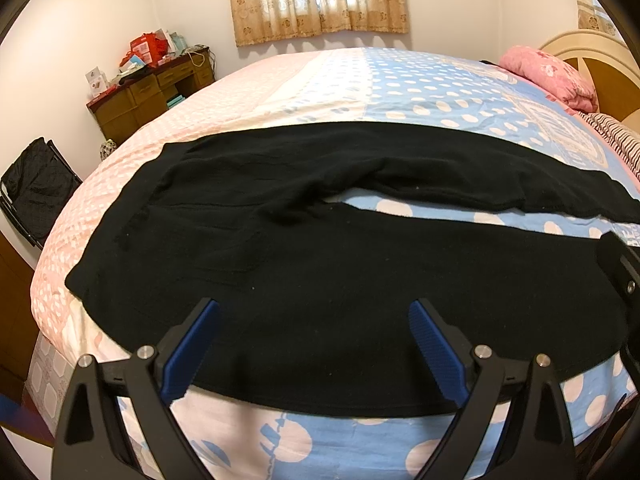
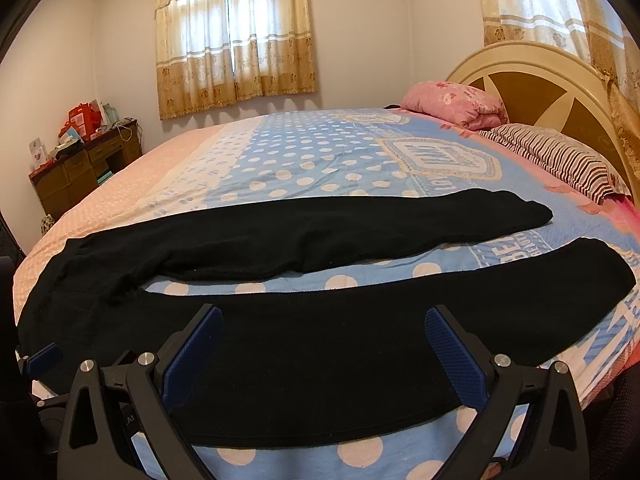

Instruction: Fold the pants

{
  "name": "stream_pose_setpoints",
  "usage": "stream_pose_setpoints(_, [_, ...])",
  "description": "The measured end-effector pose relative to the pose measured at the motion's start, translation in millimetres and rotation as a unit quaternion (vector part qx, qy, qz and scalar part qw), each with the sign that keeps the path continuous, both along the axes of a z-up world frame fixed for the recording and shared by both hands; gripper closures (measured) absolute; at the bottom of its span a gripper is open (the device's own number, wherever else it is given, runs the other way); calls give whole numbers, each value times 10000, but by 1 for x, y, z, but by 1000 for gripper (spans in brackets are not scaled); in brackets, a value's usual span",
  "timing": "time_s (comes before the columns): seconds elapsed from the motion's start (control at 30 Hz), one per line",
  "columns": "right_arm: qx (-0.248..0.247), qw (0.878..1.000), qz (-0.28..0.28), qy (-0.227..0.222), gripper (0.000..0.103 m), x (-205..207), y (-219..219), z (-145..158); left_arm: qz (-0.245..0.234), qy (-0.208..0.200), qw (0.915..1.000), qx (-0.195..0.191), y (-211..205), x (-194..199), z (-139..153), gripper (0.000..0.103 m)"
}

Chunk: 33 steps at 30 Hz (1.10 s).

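Spreading across the near half of the bed, the black pants are the biggest thing in front of me after the bed itself: waist toward the left edge, both legs running off to the right toward the headboard end, the near leg lying along the front edge and the far leg angled away so a wedge of blue dotted cover shows between them. My guess is they will handle as soft, limp, fairly light knit cloth with a matte, slightly fuzzy face, so they should sag wherever I lift them and cling a little to the cover rather than slide. For a lengthwise fold I would pinch the near leg along its front hem line, one hold close to the waist and one far down toward the cuff, so the cloth does not droop between my holds. Around the crotch the fabric is rumpled into small ridges; elsewhere it lies flat and dark, with little detail showing. My left gripper hangs over the waist end of the near leg, jaws spread wide and holding nothing. My right gripper hangs over the middle of that leg, likewise spread and empty.
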State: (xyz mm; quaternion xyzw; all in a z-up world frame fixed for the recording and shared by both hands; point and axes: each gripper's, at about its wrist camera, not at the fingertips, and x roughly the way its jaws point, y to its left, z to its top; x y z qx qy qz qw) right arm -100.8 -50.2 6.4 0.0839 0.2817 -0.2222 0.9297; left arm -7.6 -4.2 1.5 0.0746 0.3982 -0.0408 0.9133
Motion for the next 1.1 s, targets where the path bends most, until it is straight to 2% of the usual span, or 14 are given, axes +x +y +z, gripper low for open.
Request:
stream_pose_setpoints(0.73, [70, 9999, 1, 91, 1, 4, -2, -5, 1, 4, 10000, 18, 1, 4, -1, 5])
stream_pose_setpoints(1.1, [40, 9992, 65, 390, 1, 25, -4, -17, -42, 189, 9998, 24, 3, 15, -8, 5])
